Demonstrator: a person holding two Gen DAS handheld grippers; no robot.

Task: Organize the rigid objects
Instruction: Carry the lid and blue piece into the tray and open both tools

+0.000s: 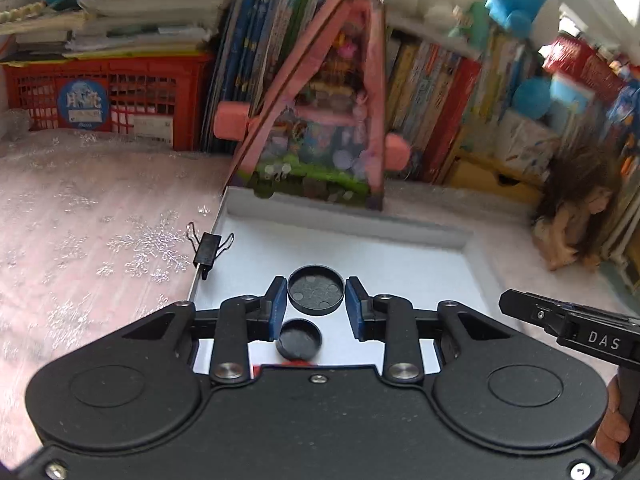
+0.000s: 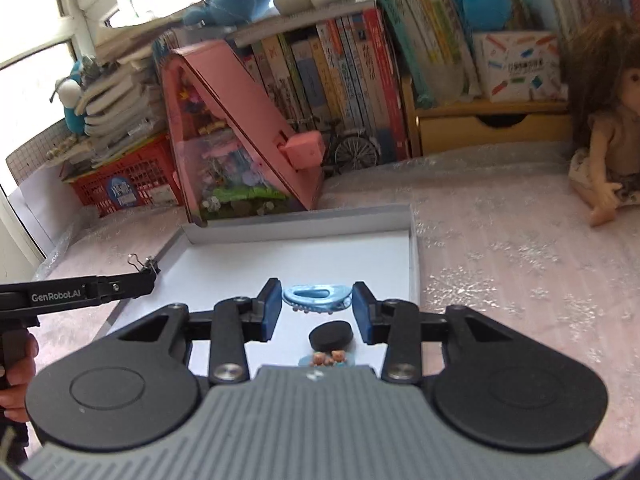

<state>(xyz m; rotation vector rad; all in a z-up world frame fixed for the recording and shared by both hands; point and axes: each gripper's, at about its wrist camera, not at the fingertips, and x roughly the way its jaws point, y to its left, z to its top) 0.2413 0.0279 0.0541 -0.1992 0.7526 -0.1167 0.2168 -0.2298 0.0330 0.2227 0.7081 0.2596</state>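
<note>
I hold the left gripper [image 1: 316, 304] apart around the large black cap [image 1: 316, 289] and the right gripper [image 2: 316, 308] apart around the blue hair clip [image 2: 316, 299], positioned for pickup from the white tray [image 2: 280, 256]

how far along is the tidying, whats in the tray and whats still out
Partly done. Already in the white tray: two black round caps, a blue hair clip and a small bear piece. In hand: nothing; the left gripper brackets the larger cap, the right gripper brackets the clip, both open. Left: the black binder clip, at the tray's left edge.
</note>
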